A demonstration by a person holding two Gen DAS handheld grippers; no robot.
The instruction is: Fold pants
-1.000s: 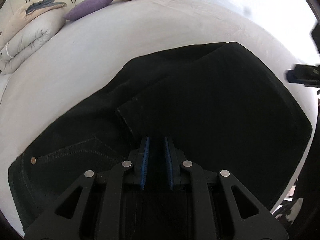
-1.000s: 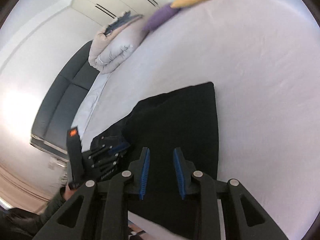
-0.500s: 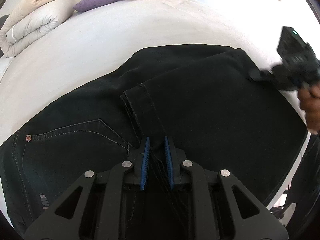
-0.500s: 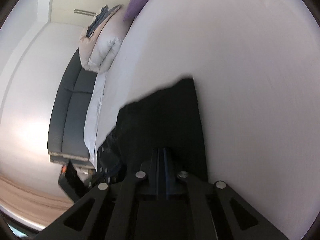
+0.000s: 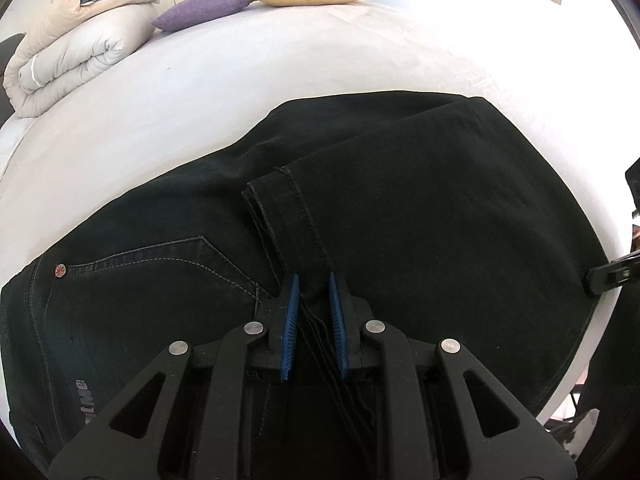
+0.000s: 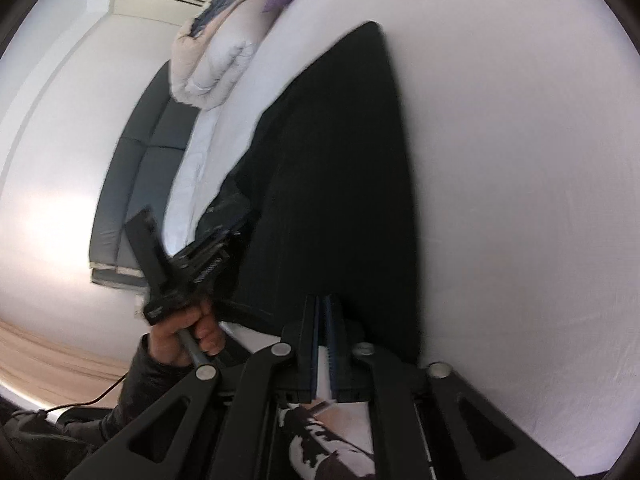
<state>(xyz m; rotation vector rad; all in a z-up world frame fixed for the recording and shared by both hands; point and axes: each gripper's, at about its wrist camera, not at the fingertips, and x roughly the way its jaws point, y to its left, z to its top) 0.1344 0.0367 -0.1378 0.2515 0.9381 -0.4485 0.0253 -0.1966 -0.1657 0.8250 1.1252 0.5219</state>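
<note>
Two grippers are on the cloth, and I start at their tips. My left gripper [image 5: 312, 300] has its blue pads [image 5: 289, 320] a narrow gap apart, pinched on the hem of the trouser leg [image 5: 280, 208], whose loose threads trail back between them. My right gripper [image 6: 321, 320] has its jaws fully together at the near edge of the fold; the view is blurred, so I judge rather than see that it has the fold's edge pinched. The black pants [image 5: 360, 208] lie flat on the white bed [image 5: 280, 68], already doubled, the legs brought back over the seat, where a pocket with a rivet [image 5: 59, 270] shows. In the right wrist view my left hand [image 6: 188, 328] grips its tool beside the pants. To do the next fold well, I would lift both corners together, level and taut, carry them across toward the waistband and lay the edges flush. Uneven pull would skew the hem. A rolled duvet [image 5: 72, 56] and two pillows [image 5: 256, 0] sit well apart.
</note>
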